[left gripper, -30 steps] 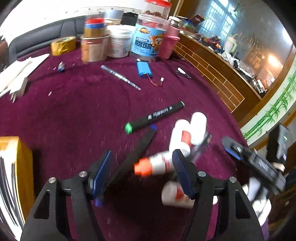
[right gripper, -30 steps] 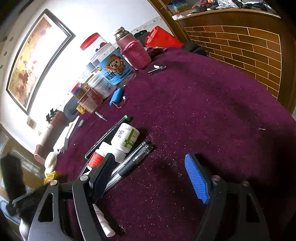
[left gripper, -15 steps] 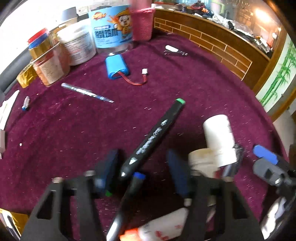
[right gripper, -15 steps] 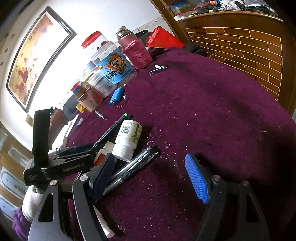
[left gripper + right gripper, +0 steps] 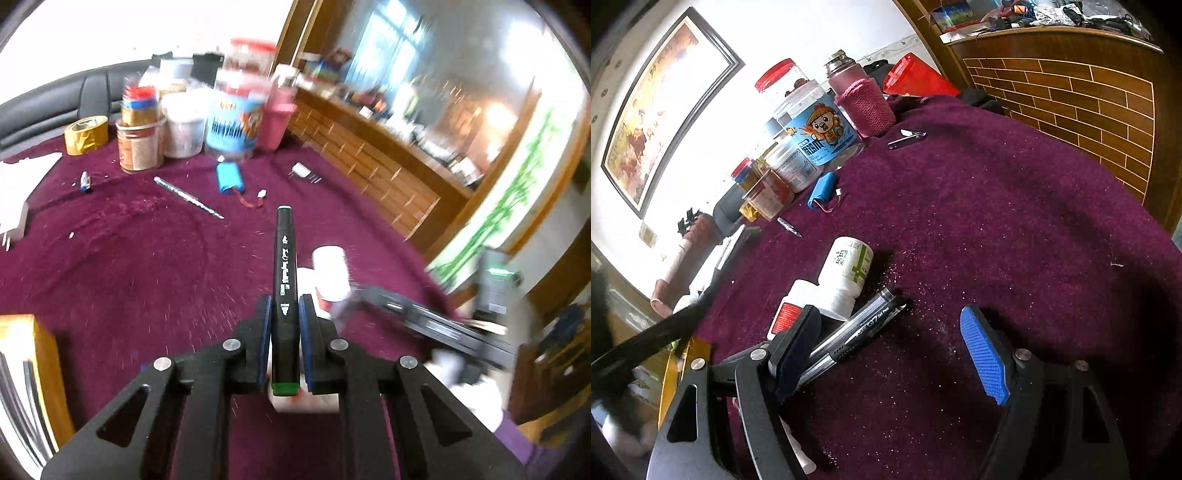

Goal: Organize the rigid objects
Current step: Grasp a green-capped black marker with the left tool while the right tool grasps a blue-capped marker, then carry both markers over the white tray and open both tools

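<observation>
Left gripper (image 5: 283, 317) closed on marker (image 5: 284, 280), jaws just finished closing, both blue pads pressed on the black barrel near its rear green end. Marker lifted clear of the table (image 5: 129, 266), pointing forward along the fingers, far green tip up toward the middle of the cloth. Below and just right of the marker, white bottles (image 5: 330, 273) lying on the purple cloth, blurred by motion. Right gripper (image 5: 890, 350) wide open, nothing between the jaws, low over the cloth near the near edge of the table. Just beside its left finger, two pens (image 5: 857, 332) lying side by side, one end hidden behind that finger; touching or not, cannot tell. Next to the pens, a white bottle with green label (image 5: 849, 266) on its side, and a second white bottle with red label (image 5: 792, 308) touching it. Toward the far edge of the table, battery (image 5: 822, 190) with red wire, drill bit (image 5: 188, 197), and clippers (image 5: 907, 137), all apart from each other. At the far edge, a group of jars (image 5: 816, 136) close together, and a pink flask (image 5: 862, 99) just beside them. At the far left corner, tape roll (image 5: 86, 134). At the left edge, white papers (image 5: 26, 173).
</observation>
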{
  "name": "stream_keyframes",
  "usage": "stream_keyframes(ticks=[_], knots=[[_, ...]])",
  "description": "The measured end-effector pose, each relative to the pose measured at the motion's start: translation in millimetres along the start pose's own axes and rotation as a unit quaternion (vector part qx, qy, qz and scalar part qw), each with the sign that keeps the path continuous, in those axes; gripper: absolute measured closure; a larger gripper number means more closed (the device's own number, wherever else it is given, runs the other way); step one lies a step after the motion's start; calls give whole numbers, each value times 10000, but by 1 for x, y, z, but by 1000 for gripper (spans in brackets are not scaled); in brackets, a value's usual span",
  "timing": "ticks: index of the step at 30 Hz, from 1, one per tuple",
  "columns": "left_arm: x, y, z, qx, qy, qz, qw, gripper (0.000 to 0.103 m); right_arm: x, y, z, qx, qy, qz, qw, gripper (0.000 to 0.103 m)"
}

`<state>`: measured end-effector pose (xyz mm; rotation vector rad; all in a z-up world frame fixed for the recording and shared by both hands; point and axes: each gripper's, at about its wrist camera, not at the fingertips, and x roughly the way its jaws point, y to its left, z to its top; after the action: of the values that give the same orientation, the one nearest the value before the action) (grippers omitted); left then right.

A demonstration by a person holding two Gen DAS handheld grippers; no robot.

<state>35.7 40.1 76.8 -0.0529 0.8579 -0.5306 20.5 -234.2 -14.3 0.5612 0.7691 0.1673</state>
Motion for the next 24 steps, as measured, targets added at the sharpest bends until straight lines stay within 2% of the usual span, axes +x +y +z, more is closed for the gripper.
stream_keyframes(ticks=[4, 7, 10, 11, 13, 15, 20, 24], knots=[[-58, 2, -26, -285, -438, -601, 9968, 91, 1, 1, 0, -16, -1, -24, 10000, 29], [-97, 7, -57, -498, -758, -833, 9924, 91, 1, 2, 0, -34, -2, -55, 10000, 29], [-129, 21, -80, -736, -1047, -839, 9882, 91, 3, 5, 0, -94, 7, -108, 9999, 27], [-137, 27, -87, -855, -1116, -880, 9862, 91, 4, 6, 0, -160, 49, -102, 9998, 24], [-152, 43, -100, -1129, -1244, -949, 9812, 91, 7, 12, 2, -388, 225, -288, 9986, 27], [-164, 56, -112, -1313, -1343, -897, 9781, 91, -1, 23, 1, -685, 298, -704, 9947, 33], [-170, 80, -130, -1550, -1486, -800, 9734, 91, -39, 58, -2, -777, 101, -152, 9968, 33], [-167, 90, -138, -1671, -1534, -785, 9708, 91, -28, 113, -17, -1404, 576, 213, 9882, 33]])
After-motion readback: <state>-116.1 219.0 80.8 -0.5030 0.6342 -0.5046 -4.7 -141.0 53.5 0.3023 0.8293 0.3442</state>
